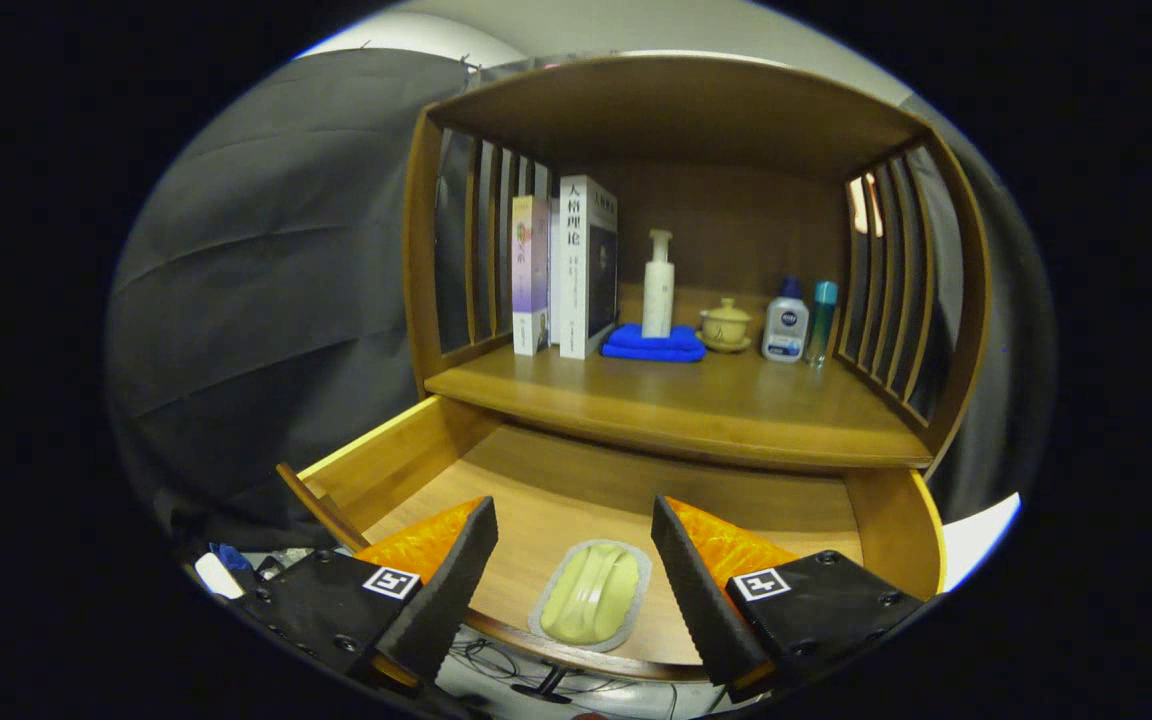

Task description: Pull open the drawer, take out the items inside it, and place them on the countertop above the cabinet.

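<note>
Flat, oval, pale-green packet (pixel 592 595) with a translucent sealed rim, lying on the drawer (pixel 576 490) floor near the front edge, directly between the two fingers of the tool (pixel 573 580). Probably light and soft, a pouch with some give; likely slick on its film surface and thin enough to sit almost flush with the wood. Best taken across the narrow width at mid-length, fingers straddling the padded middle rather than the flimsy rim, which would likely fold or slip. Low profile means getting the fingertips right down to the drawer floor before closing.

Tool spread wide apart, gripping nothing, one finger to each side of the packet and not touching it.

Drawer already pulled out, with no other item seen on its visible floor. Above it, the counter (pixel 696 405) with bare wood along the front. Farther back: books (pixel 566 265), a pump bottle (pixel 658 285) on a blue cloth (pixel 651 343), a small lidded cup (pixel 725 324), two small bottles (pixel 798 322).
</note>
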`<state>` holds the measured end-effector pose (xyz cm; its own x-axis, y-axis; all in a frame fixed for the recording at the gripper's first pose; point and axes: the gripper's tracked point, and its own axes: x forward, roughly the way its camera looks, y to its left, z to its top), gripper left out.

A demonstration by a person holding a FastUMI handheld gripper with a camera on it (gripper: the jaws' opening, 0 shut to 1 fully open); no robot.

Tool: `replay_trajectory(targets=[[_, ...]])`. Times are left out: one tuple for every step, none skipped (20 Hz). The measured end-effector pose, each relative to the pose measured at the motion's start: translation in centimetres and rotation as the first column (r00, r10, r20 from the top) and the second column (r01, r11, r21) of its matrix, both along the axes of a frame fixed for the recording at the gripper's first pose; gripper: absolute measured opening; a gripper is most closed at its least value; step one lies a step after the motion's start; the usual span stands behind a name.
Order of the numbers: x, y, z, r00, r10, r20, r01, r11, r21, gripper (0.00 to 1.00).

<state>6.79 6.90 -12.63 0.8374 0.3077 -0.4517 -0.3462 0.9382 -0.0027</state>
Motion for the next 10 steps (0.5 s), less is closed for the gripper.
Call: replay_trajectory(targets=[[0.2, 0.1, -0.8, 0.999, 0.008, -0.047, -0.008, 1.000, 0.001, 0.98], [0.4, 0.2, -1.7, 0.996, 0.016, -0.089, -0.017, 1.000, -0.010, 0.98], [0.7, 0.0, -2.4, 0.993, 0.013, -0.115, -0.017, 0.999, -0.035, 0.98], [1.3, -0.4, -2.7, 0.993, 0.003, -0.120, -0.012, 0.998, -0.067, 0.98], [1.8, -0.7, -3.2, 0.991, -0.001, -0.132, -0.012, 0.995, -0.100, 0.98], [2.0, -0.7, -3.9, 0.988, -0.006, -0.157, -0.013, 0.993, -0.117, 0.98], [2.1, -0.5, -4.4, 0.982, -0.001, -0.190, -0.022, 0.993, -0.118, 0.98], [2.2, -0.3, -4.8, 0.976, -0.003, -0.219, -0.022, 0.994, -0.110, 0.98], [2.4, -0.1, -5.3, 0.968, -0.005, -0.250, -0.022, 0.994, -0.105, 0.98], [2.3, -0.1, -5.7, 0.960, -0.003, -0.279, -0.026, 0.995, -0.100, 0.98]])
